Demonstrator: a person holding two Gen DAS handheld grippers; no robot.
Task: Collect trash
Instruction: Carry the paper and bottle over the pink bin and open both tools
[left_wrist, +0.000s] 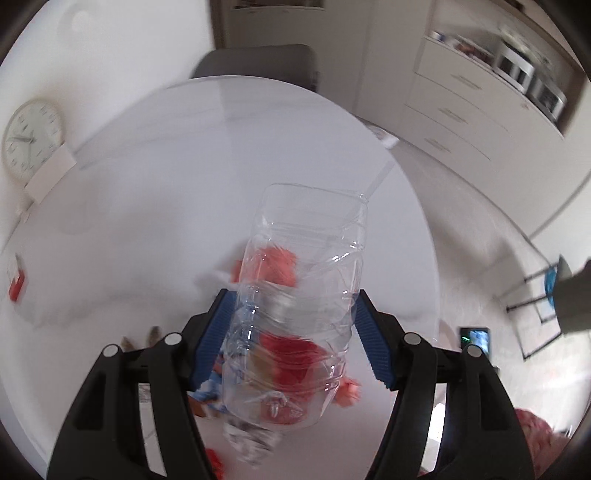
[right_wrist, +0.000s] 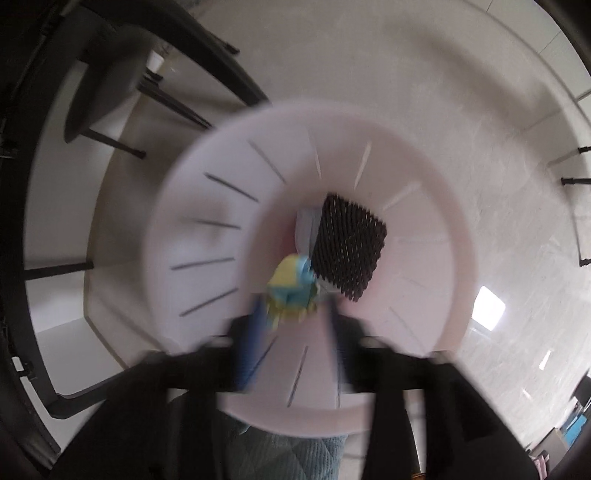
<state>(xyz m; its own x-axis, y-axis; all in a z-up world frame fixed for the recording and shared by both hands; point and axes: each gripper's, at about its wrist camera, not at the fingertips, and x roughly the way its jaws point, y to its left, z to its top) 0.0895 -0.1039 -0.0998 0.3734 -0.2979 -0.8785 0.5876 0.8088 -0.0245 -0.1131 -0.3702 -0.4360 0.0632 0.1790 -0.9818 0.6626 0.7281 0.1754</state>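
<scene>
In the left wrist view, my left gripper (left_wrist: 295, 306) is shut on a crushed clear plastic bottle (left_wrist: 299, 295) and holds it above the round white table (left_wrist: 147, 184). Red and orange scraps (left_wrist: 347, 393) lie on the table under the bottle, partly hidden by it. In the right wrist view, my right gripper (right_wrist: 295, 321) is over a pale pink slotted trash bin (right_wrist: 207, 236). A crumpled yellow and blue wrapper (right_wrist: 291, 288) sits between its blurred fingertips. A dark perforated block (right_wrist: 349, 245) and a pale wrapper lie inside the bin.
A small red box (left_wrist: 16, 286) sits at the table's left edge. A grey chair (left_wrist: 258, 61) stands beyond the table, white drawers (left_wrist: 461, 110) to the right. Black chair legs (right_wrist: 122, 144) and a stool (right_wrist: 103, 85) stand left of the bin on the pale floor.
</scene>
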